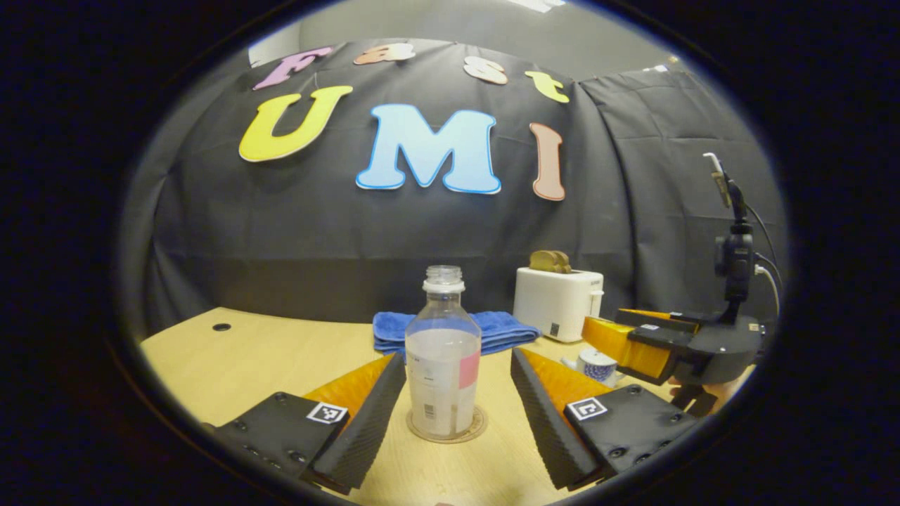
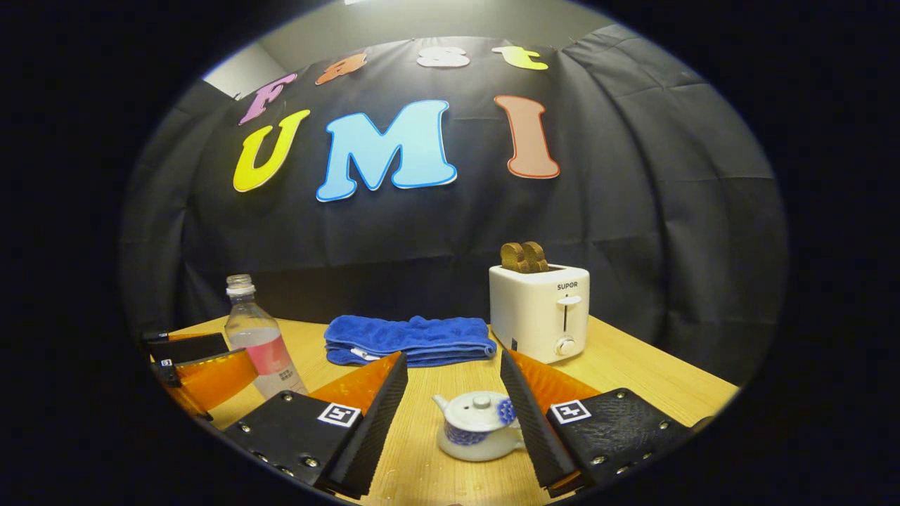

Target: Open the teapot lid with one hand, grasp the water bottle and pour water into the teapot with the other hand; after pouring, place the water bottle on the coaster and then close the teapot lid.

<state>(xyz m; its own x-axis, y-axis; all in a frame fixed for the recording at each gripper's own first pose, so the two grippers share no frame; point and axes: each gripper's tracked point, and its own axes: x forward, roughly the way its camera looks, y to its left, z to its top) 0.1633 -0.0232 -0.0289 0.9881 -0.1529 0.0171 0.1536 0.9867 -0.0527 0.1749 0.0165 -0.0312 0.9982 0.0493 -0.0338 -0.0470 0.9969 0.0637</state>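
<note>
Water bottle (image 1: 443,351), uncapped, part full, stands upright on coaster (image 1: 475,429) on desk (image 1: 246,358). Left claw (image 1: 458,393) spread wide, fingers flanking bottle, not touching. Teapot (image 2: 477,425), lid on, sits right of bottle. Right claw (image 2: 453,397) also wide open, fingers either side of teapot; contact with right finger unclear. Behind bottle: folded blue towel (image 2: 408,339); right of towel, white toaster (image 2: 541,309) holding toast.

right gripper (image 2: 453,393): jaws wide, either side of teapot (image 2: 479,424), no contact | lid (image 2: 478,409) on | bottle (image 2: 261,341): upright, table's (image 2: 654,383) left edge, beside left gripper (image 2: 200,369) | towel (image 2: 408,340), toaster (image 2: 540,309): back edge
</note>
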